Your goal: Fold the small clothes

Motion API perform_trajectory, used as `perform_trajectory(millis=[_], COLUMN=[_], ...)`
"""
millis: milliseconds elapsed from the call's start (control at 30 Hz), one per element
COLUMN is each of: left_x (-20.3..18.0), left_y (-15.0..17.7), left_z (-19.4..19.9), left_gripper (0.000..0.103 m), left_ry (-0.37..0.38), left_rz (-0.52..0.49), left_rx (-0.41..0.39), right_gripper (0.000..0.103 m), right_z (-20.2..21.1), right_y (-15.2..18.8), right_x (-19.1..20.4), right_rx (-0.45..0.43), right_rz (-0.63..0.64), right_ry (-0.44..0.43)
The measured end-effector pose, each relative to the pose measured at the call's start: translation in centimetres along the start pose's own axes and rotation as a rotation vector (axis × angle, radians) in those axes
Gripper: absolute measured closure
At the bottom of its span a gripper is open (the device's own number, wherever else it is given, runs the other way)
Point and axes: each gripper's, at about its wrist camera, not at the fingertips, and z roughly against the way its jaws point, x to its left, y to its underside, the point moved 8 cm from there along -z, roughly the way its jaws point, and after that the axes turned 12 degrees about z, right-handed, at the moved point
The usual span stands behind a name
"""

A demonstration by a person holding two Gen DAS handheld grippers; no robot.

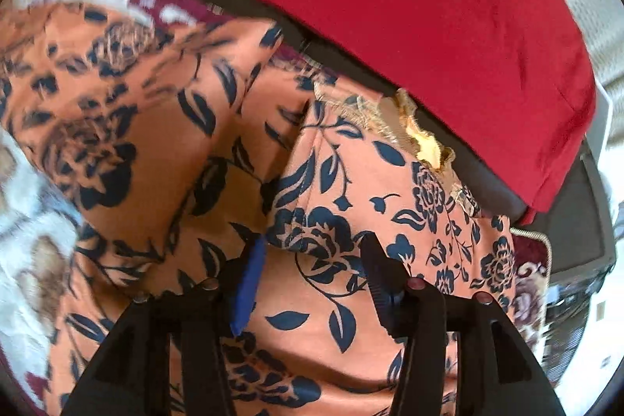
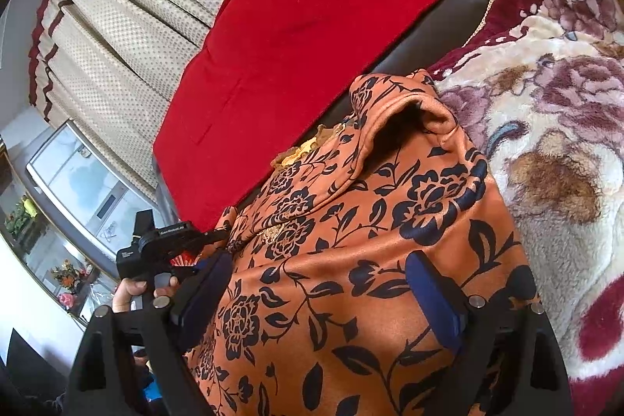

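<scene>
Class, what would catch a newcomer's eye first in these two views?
The orange garment with dark blue flowers fills the foreground, bunched between both grippers' open fingers. Behind it lies a bright red cloth on the dark surface, with a plush cream-and-maroon floral blanket to the right.

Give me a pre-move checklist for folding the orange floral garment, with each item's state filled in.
1. Left gripper open over the garment: ok.
2. Right gripper open, cloth between its fingers: ok.
3. Garment lying flat: not ok, bunched, with a sleeve opening raised.
4. Red cloth apart from the garment: ok in the right view; touching at the collar cannot be ruled out.
5. Blanket caught in either grip: cannot tell.
</scene>
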Motion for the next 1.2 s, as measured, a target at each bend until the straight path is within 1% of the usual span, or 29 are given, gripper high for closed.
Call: perform_trajectory(millis=[67,167,233,267,333,400,500,533,567,600,667,700,767,800,833,900,967,1000,1033,1067,1100,1133,1167,1200], left_x=[0.6,0.5,-0.1,-0.5,-0.8,-0.9,0.3,1.0,1.6,2.2,3.2,3.6,3.6,3.4,3.3,3.3,3.5,3.5,3.4,3.7,3.7,3.7,3.7,3.6], left_y=[-0.1,-0.1,-0.2,-0.3,-1.1,-1.8,-2.6,-2.6,-2.5,-2.1,-1.6,-1.4,-1.3,-1.3,-1.3,-1.2,-1.3,-1.1,-1.0,-1.1,-1.1,-1.3,-1.3,-1.2], left_z=[-0.5,-0.9,-0.9,-0.9,0.3,2.5,5.1,5.1,4.4,3.0,0.9,0.2,-0.3,-0.4,-0.5,-0.7,-0.7,-0.8,-0.7,-0.1,-0.3,-0.6,-0.6,-0.4], left_gripper=[0.052,0.053,0.080,0.095,0.096,0.096,0.096,0.096,0.096,0.096,0.095,0.094,0.094,0.094,0.094,0.091,0.091,0.091,0.091,0.090,0.090,0.090,0.090,0.089], left_ry=[0.015,0.002,-0.002,-0.021,-0.021,-0.047,-0.079,-0.095,-0.106,-0.118,-0.144,-0.150,-0.146,-0.140,-0.135,-0.130,-0.127,-0.125,-0.121,-0.121,-0.124,-0.130,-0.138,-0.148], left_rz=[0.058,0.058,0.039,0.012,-0.004,-0.023,-0.048,-0.064,-0.079,-0.098,-0.096,-0.092,-0.108,-0.110,-0.112,-0.130,-0.128,-0.129,-0.135,-0.146,-0.152,-0.156,-0.159,-0.159], left_rx=[0.013,0.007,-0.011,-0.029,-0.089,-0.183,-0.279,-0.275,-0.248,-0.199,-0.142,-0.127,-0.138,-0.140,-0.137,-0.137,-0.129,-0.120,-0.113,-0.113,-0.112,-0.112,-0.115,-0.120], right_gripper=[0.011,0.011,0.011,0.011,0.011,0.011,0.011,0.011,0.011,0.011,0.011,0.011,0.010,0.008,0.008,0.008,0.007,0.008,0.008,0.010,0.010,0.008,0.008,0.007], right_z=[0.0,0.1,0.1,0.1,0.0,-0.1,-0.1,0.1,0.4,0.7,0.6,0.2,-1.2,-1.8,-3.2,-5.3,-9.1,-10.8,-12.0,-12.2,-12.0,-11.2,-10.7,-10.4], right_y=[0.0,-0.1,-0.1,-0.2,-0.2,-0.1,-0.2,-0.4,-0.6,-1.1,-2.4,-3.3,-6.4,-7.6,-9.5,-11.5,-12.2,-11.7,-10.8,-10.3,-10.3,-10.8,-11.3,-12.2], right_x=[0.0,0.0,0.0,0.0,0.0,0.0,0.2,0.2,0.2,0.3,0.3,0.3,0.3,0.4,0.4,-0.2,-1.4,-2.8,-5.8,-7.4,-8.3,-8.3,-7.8,-6.3], right_rx=[0.001,-0.002,0.000,0.000,0.000,0.005,0.008,0.008,0.005,-0.008,-0.012,-0.005,-0.002,-0.001,0.004,0.005,0.113,0.184,0.248,0.267,0.254,0.224,0.216,0.204], right_rz=[0.003,0.000,0.002,0.003,0.010,0.018,0.024,0.021,0.014,0.004,-0.022,-0.018,-0.021,-0.035,-0.066,-0.120,-0.175,-0.197,-0.236,-0.283,-0.340,-0.368,-0.340,-0.264], right_ry=[0.000,-0.003,-0.001,0.000,0.006,0.017,0.033,0.042,0.043,0.035,0.022,0.020,0.031,0.016,-0.028,-0.053,-0.074,-0.042,0.054,0.081,0.052,0.047,0.068,0.068])
